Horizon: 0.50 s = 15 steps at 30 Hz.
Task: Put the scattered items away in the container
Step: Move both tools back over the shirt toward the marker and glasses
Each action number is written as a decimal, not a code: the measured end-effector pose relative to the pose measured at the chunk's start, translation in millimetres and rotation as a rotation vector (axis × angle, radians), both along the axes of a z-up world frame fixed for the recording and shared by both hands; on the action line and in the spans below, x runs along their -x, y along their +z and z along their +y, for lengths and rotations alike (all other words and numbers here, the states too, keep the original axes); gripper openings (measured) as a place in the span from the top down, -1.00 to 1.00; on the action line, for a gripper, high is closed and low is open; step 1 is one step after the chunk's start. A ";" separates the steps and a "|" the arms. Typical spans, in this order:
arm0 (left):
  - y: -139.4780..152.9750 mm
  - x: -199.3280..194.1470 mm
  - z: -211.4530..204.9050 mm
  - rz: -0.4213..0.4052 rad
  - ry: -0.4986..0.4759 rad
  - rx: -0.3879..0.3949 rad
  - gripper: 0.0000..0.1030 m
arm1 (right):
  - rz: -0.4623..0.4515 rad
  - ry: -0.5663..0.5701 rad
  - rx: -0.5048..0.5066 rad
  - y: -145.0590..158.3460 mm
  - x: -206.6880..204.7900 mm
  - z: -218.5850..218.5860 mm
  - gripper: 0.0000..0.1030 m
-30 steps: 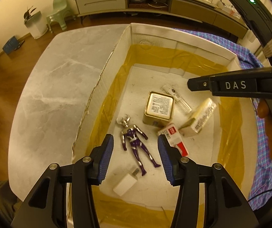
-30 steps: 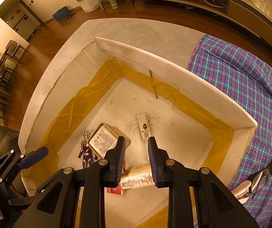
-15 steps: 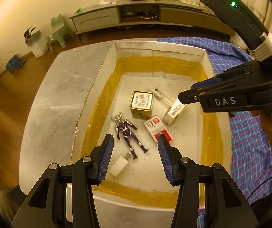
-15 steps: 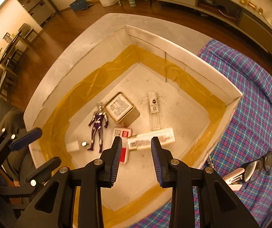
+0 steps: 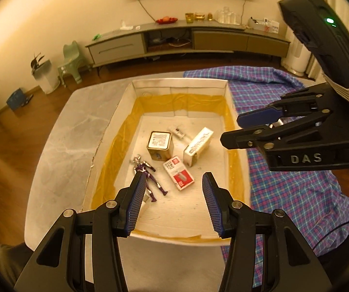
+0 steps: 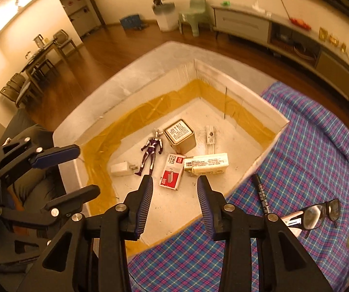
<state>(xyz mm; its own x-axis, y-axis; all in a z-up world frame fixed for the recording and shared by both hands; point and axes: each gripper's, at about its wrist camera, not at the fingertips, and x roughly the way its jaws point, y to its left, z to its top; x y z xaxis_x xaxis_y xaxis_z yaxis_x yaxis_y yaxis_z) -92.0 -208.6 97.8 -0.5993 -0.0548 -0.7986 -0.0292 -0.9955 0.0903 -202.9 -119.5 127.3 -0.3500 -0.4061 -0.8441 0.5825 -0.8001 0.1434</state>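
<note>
White cardboard made up the container, a shallow open box with yellow-brown tape along its inner seams, sitting on a pale marble-look table; a blue-and-pink plaid cloth lay against its side.

Left gripper — jaws spread wide apart, nothing between the blue ribbed pads, touching nothing. It hung above the near end of the box, fingers pointing down into it.

Right gripper — jaws likewise parted, empty, no contact. It stood over the box edge where the cloth meets the cardboard.

Inside the box, on its floor:
- purple and silver toy figure, lying flat
- square gold tin, printed label up, just beside the figure
- red and white staple box, flat, touching the end of a long cream carton
- clear slim tube, lying beside the tin
- white charger plug, near the figure's feet

Outside the box, on the cloth: a black pen just beside the box wall; further off a pair of black-framed glasses resting against a small stapler; a small round item sat near the frame edge — too blurred to identify.
</note>
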 end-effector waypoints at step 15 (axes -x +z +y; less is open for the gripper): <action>30.4 -56.1 45.7 0.146 -0.044 0.023 0.00 | 0.254 0.067 0.093 23.9 -95.1 54.5 0.07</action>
<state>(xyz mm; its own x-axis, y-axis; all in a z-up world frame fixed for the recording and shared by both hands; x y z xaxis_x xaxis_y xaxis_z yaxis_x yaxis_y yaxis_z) -35.9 -162.9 128.3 -0.7112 -0.0433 -0.7016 -0.0580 -0.9911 0.1200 -107.9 -65.0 151.2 -0.5157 -0.5071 -0.6906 0.6604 -0.7488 0.0567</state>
